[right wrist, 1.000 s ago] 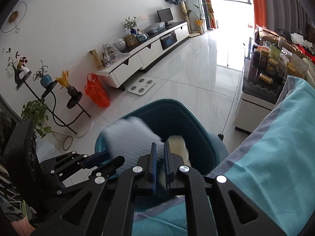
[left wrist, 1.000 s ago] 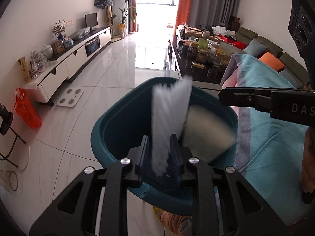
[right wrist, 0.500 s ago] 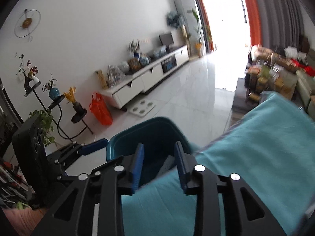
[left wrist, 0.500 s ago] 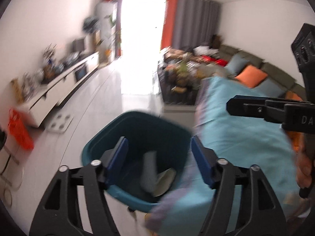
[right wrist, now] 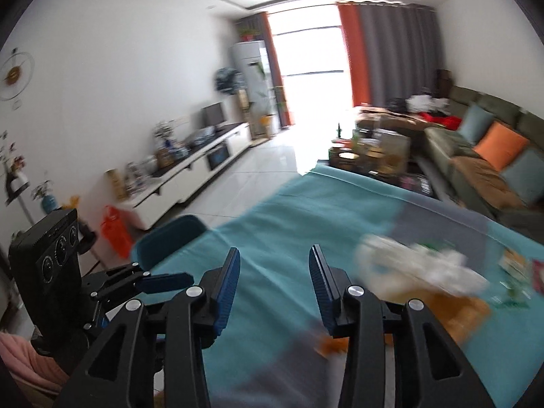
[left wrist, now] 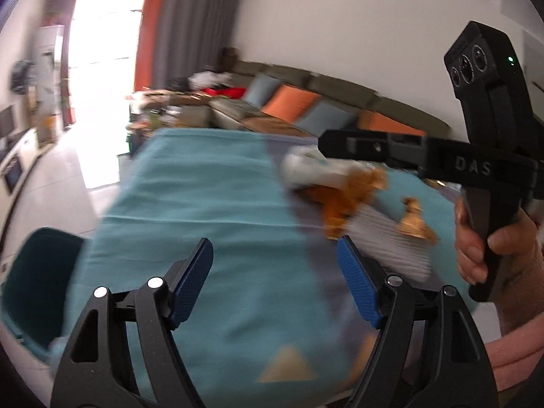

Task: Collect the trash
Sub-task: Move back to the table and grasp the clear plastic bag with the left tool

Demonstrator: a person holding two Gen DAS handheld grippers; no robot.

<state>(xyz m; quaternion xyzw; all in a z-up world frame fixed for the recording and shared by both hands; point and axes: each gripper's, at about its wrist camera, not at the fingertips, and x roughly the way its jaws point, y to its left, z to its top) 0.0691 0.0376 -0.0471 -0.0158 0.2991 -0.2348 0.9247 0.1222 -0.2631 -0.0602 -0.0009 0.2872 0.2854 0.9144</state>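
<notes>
One bin is all I have for containers, a teal tub on the floor at the left edge of the cloth; its inside is too blurred and dark for me to read. My left gripper has its jaws opening with nothing between them, and my right gripper is opening too, also empty. Both hang over the teal cloth. The trash lies on it to my right: a blurred heap of white wrappers and orange scraps. Beyond are a sofa with cushions, a TV stand and bright curtains
</notes>
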